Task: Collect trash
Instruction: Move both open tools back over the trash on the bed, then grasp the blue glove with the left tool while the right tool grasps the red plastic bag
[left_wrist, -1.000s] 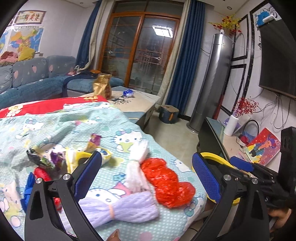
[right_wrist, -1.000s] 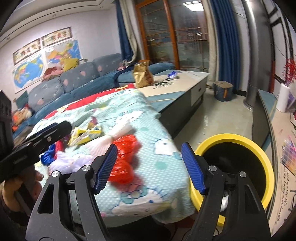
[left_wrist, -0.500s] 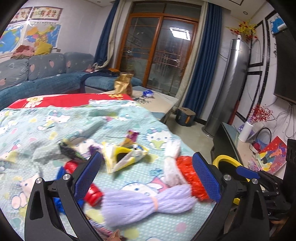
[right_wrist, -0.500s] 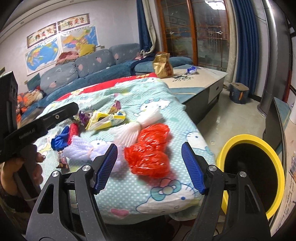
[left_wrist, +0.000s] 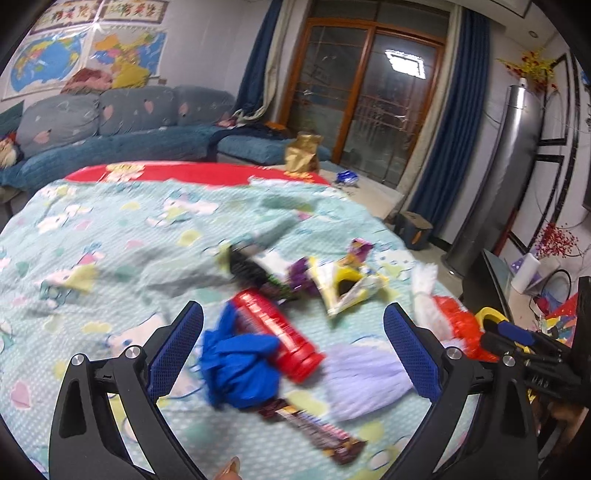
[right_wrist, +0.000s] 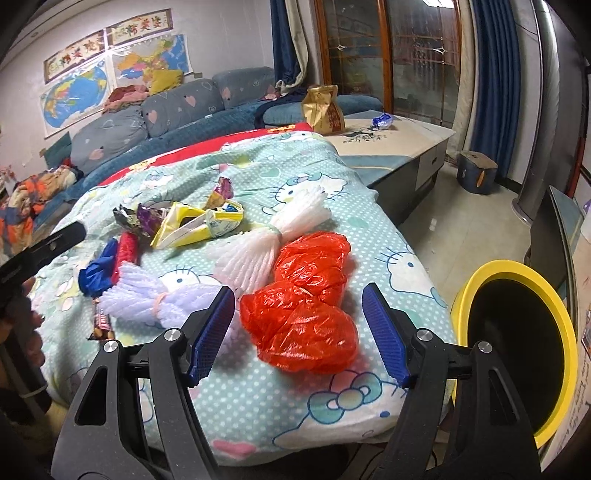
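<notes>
**Both grippers wide over the littered bedspread**

Right gripper (right_wrist: 297, 330) angled down over the near edge of the bedspread (right_wrist: 332, 402), jaws apart, nothing between the pads; red plastic bag (right_wrist: 308, 299) framed between the blue fingers (right_wrist: 212, 330) but lying flat on the cloth, untouched. Left gripper (left_wrist: 291, 352) likewise tilted down, jaws spread, empty; crumpled blue wrapper (left_wrist: 240, 365) and red cylindrical packet (left_wrist: 277, 334) lying in the gap beneath it (blurred, so contact cannot be told). Brown candy-bar wrapper (left_wrist: 314, 435) just nearer, at the lower edge of the left view. Lilac foam net (right_wrist: 155, 295) left of the red bag, white foam net (right_wrist: 266, 243) touching the bag's far side. Farther on, yellow snack bag (right_wrist: 195, 225) and dark and purple foil wrappers (right_wrist: 138, 218). Yellow-rimmed bin (right_wrist: 517, 350) on the floor, right of the bed and well below the cloth. Farther still, gold bag (right_wrist: 323, 110) on a low table (right_wrist: 406, 142), then the blue sofa (right_wrist: 177, 107) along the wall.

Against a second ago: left view swung leftward, away from the red bag and onto the blue wrapper and red packet, now lower and closer to them. Right view swung leftward too, off the bin and onto the red bag, now centred between the fingers. Jaw spread unchanged on both.
</notes>
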